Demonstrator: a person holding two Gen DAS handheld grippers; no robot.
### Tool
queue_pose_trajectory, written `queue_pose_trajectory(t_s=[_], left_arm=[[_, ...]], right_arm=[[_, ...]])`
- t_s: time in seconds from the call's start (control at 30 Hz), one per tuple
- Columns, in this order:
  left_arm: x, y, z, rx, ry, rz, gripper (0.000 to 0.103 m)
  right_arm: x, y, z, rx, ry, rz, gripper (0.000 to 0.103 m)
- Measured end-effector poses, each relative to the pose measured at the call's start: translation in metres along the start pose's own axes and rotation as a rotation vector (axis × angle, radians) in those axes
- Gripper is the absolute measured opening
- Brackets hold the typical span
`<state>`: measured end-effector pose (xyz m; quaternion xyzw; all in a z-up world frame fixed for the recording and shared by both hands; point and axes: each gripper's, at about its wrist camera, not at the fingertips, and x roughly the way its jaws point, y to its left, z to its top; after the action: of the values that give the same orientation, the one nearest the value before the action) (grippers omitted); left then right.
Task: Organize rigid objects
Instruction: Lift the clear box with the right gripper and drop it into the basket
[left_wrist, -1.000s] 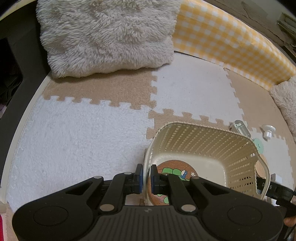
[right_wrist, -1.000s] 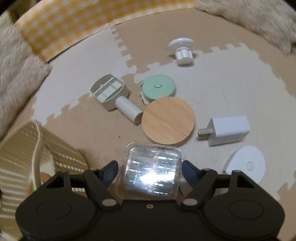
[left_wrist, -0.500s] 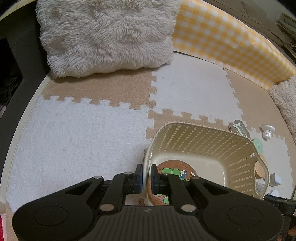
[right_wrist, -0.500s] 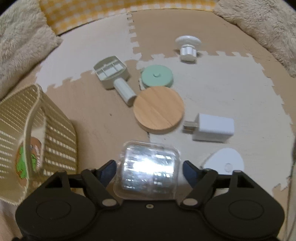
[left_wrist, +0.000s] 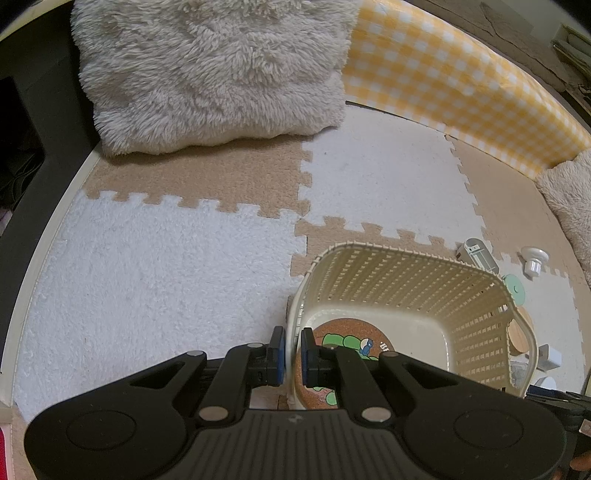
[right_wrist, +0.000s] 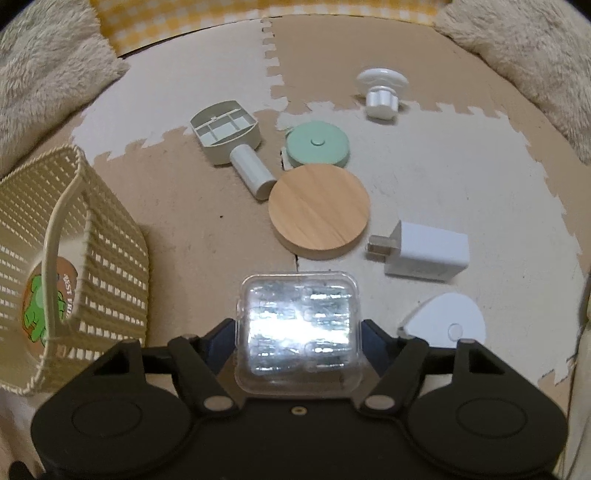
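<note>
My left gripper (left_wrist: 293, 356) is shut on the near rim of a cream lattice basket (left_wrist: 406, 266), one finger outside and one inside. A cork coaster with a green cartoon (left_wrist: 347, 343) lies in the basket. My right gripper (right_wrist: 298, 332) is shut on a clear plastic box (right_wrist: 298, 326) with shiny contents, held above the mat to the right of the basket (right_wrist: 107, 258). On the mat ahead lie a wooden disc (right_wrist: 319, 210), a mint round lid (right_wrist: 317, 144), a grey-green scoop with a white handle (right_wrist: 231, 133), a white charger plug (right_wrist: 424, 251), a white knob (right_wrist: 382, 92) and a white rounded piece (right_wrist: 443, 325).
The floor is beige and white puzzle mat (left_wrist: 166, 266). A fluffy cream cushion (left_wrist: 214, 70) lies at the back left, and a yellow checked bolster (left_wrist: 454, 81) runs along the back. Another fluffy cushion (right_wrist: 524, 62) borders the right.
My right gripper has drawn back and up with the clear box, and the basket has come further into its view at left. The left gripper has held still on the basket rim.
</note>
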<state>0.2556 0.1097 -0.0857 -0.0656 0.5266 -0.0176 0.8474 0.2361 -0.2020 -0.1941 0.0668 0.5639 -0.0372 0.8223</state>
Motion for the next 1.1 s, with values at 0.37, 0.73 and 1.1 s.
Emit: queue_pose_trajectory(t_s=[0.37, 0.73, 1.1], left_arm=[[0.0, 0.0, 0.0, -0.001, 0.0, 0.0, 0.007], [0.0, 0.0, 0.0, 0.001, 0.0, 0.0, 0.007], [0.0, -0.001, 0.0, 0.002, 0.0, 0.0, 0.007]], right_arm=[[-0.033, -0.01, 0.007, 0.077, -0.11, 0.076, 0.073], [-0.111, 0.006, 0.026, 0.093, -0.351, 0.238, 0.073], [-0.103, 0.083, 0.033, -0.009, -0.269, 0.366, 0.073]])
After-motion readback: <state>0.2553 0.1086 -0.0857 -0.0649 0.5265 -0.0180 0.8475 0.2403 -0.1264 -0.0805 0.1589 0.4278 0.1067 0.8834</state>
